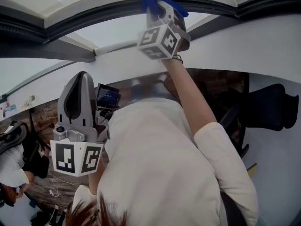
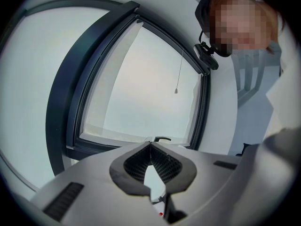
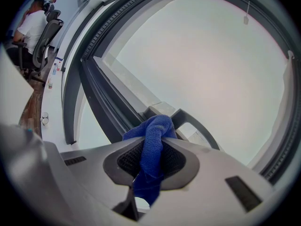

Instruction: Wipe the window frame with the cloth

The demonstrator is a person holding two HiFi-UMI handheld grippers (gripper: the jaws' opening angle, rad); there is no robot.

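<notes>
A blue cloth [image 3: 153, 140] is bunched between the jaws of my right gripper [image 3: 157, 132], which is shut on it. In the head view the right gripper [image 1: 162, 11] is raised at arm's length, with the blue cloth [image 1: 153, 1] pressed against the dark window frame [image 1: 94, 20]. The cloth's tip lies at the dark window frame [image 3: 106, 105], beside a dark window handle [image 3: 195, 126]. My left gripper [image 1: 77, 98] hangs low at the left, away from the window. Its jaws [image 2: 151, 145] are shut with nothing between them, facing another dark window frame [image 2: 70, 93].
A white wall [image 1: 235, 46] runs below the window. A pull cord [image 2: 178, 79] hangs in front of the glass. Dark office chairs [image 1: 263, 109] stand at the right. A seated person [image 1: 11, 166] is at the far left, near a desk with cables.
</notes>
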